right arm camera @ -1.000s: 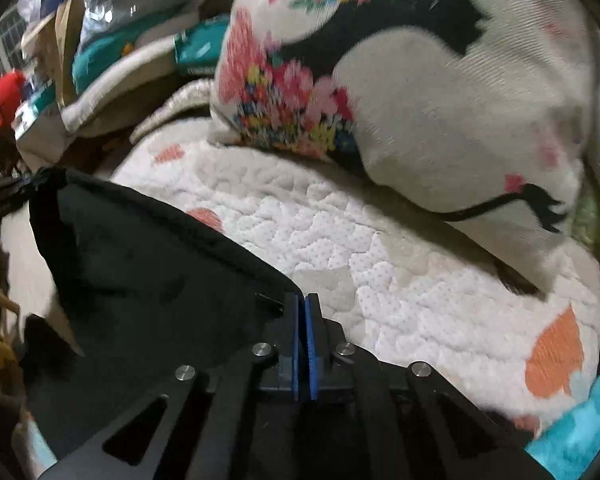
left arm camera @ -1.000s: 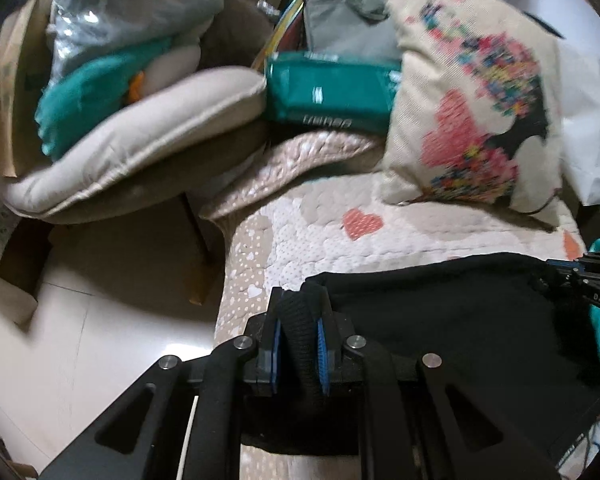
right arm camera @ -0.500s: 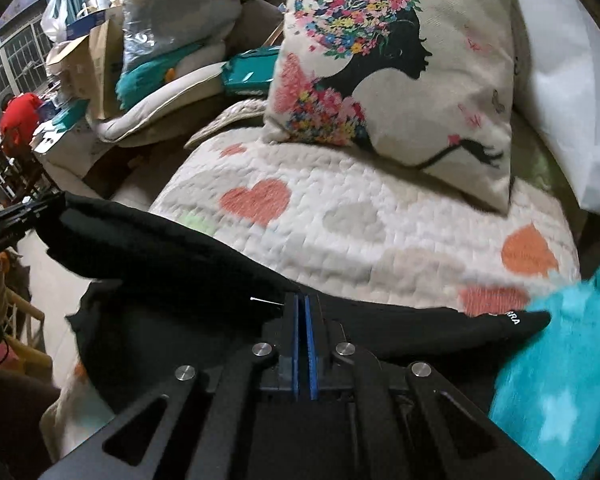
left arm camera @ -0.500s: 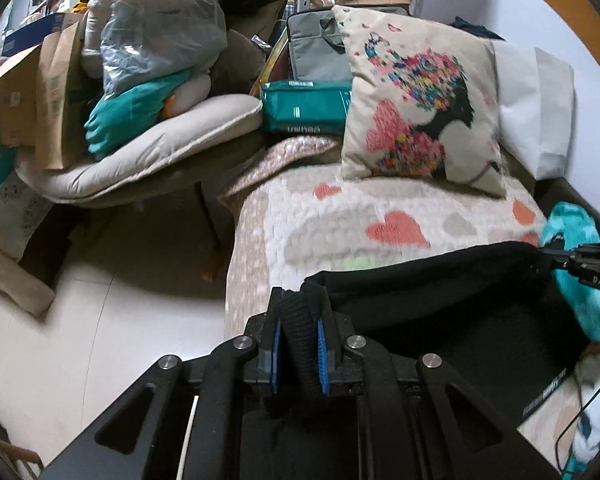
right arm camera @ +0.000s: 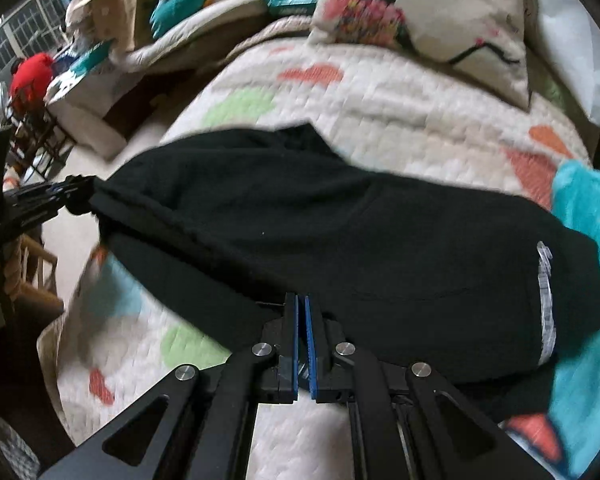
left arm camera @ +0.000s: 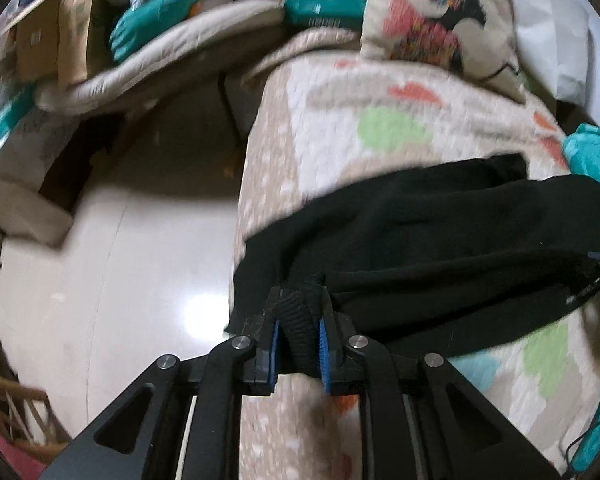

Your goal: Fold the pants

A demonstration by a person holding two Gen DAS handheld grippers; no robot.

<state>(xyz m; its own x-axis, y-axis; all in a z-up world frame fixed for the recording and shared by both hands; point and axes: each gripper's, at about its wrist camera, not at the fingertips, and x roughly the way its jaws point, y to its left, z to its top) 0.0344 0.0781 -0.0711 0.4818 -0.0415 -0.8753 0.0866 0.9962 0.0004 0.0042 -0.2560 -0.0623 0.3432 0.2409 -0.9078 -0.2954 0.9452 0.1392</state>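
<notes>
Black pants (left arm camera: pixel 440 248) lie in a doubled band across the heart-print quilt (left arm camera: pixel 400 92). My left gripper (left arm camera: pixel 298 320) is shut on a thick ribbed hem of the pants at the bed's left edge. My right gripper (right arm camera: pixel 301 312) is shut on the near edge of the pants (right arm camera: pixel 340 232) at their right part. In the right wrist view the left gripper (right arm camera: pixel 74 194) shows at far left, pinching the pants' corner. The pants hang taut between both grippers, partly resting on the quilt (right arm camera: pixel 400 92).
A flower-print pillow (right arm camera: pixel 420 8) leans at the bed's head. A turquoise blanket (right arm camera: pixel 588 280) lies right of the pants. Left of the bed is bare floor (left arm camera: pixel 120 280), with cushions, boxes and bags (left arm camera: pixel 100 40) piled behind. A wooden chair (right arm camera: pixel 24 280) stands nearby.
Both grippers have pulled back toward the foot of the bed and come down, carrying the pants with them. The pants now lie doubled on the quilt, farther from the pillow.
</notes>
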